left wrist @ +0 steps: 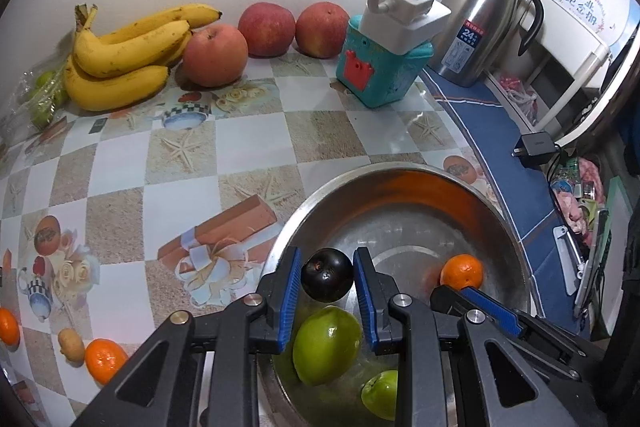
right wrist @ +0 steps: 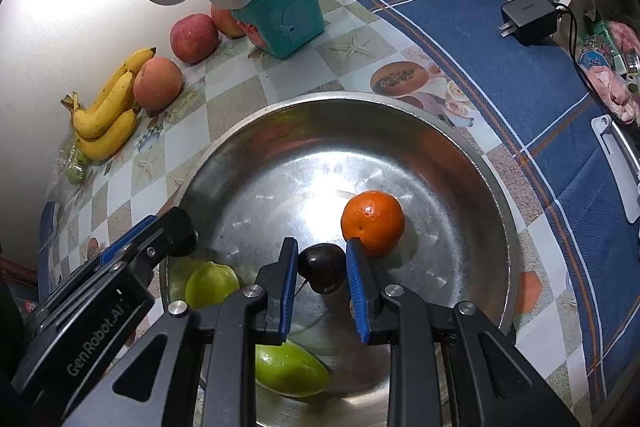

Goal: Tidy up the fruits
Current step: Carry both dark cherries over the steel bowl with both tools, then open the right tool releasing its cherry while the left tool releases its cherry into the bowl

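Note:
A steel bowl (left wrist: 516, 247) (right wrist: 472, 163) holds a tangerine (left wrist: 462, 271) (right wrist: 372, 221) and two green fruits (left wrist: 326, 345) (right wrist: 290, 369). My left gripper (left wrist: 327, 277) is shut on a dark plum (left wrist: 327, 279) above the bowl's near side. My right gripper (right wrist: 322, 267) is shut on another dark plum (right wrist: 322, 269) over the bowl, beside the tangerine. The left gripper also shows in the right wrist view (right wrist: 120, 267) at the bowl's left rim. Bananas (left wrist: 120, 59) and three apples (left wrist: 214, 55) lie by the wall.
A teal box (left wrist: 380, 67) with a white power strip (left wrist: 404, 15) on top stands at the back. A steel thermos (left wrist: 480, 27) and a black charger (left wrist: 534, 149) are on the blue cloth at right. Two tangerines (left wrist: 104, 361) and a small potato (left wrist: 71, 345) lie left.

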The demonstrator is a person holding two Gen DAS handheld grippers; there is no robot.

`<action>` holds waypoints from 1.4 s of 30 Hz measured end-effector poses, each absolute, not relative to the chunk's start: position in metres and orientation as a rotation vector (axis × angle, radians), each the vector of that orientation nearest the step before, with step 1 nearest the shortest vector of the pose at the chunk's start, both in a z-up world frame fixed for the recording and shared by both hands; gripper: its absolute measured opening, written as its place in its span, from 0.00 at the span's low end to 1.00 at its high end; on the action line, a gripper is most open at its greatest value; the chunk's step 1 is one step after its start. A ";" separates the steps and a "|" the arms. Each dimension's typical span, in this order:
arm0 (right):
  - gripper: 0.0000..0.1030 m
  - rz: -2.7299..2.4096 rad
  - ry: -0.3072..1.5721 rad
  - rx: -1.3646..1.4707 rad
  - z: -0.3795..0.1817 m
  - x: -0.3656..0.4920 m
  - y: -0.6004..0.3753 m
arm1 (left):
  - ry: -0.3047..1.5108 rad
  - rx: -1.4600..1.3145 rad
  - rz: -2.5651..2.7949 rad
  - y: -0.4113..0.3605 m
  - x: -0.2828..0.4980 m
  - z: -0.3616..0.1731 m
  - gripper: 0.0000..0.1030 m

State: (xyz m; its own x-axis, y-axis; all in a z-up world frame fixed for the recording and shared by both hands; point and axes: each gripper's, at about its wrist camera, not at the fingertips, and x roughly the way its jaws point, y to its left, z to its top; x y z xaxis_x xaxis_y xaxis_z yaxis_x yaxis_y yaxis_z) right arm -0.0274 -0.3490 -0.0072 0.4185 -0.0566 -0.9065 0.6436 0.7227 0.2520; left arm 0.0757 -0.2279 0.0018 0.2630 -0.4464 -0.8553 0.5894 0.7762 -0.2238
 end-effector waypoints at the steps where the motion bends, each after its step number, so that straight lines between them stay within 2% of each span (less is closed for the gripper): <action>1: 0.25 -0.478 1.059 0.643 -0.007 -0.027 -0.349 | 1.102 0.150 -0.704 -0.229 0.076 0.001 0.28; 25: 0.25 -0.472 1.076 0.642 -0.009 -0.025 -0.348 | 1.130 0.153 -0.699 -0.230 0.075 -0.001 0.30; 28: 0.27 -0.473 1.076 0.634 -0.007 -0.026 -0.347 | 1.134 0.145 -0.698 -0.228 0.076 0.001 0.30; 33: 0.37 -0.479 1.061 0.631 -0.001 -0.028 -0.349 | 1.143 0.117 -0.693 -0.224 0.079 0.005 0.30; 37: 0.38 -0.477 1.042 0.624 0.007 -0.029 -0.348 | 1.137 0.104 -0.700 -0.222 0.079 0.011 0.30; 42: 0.39 -0.479 1.017 0.637 0.014 -0.032 -0.349 | 1.132 0.094 -0.705 -0.220 0.078 0.017 0.36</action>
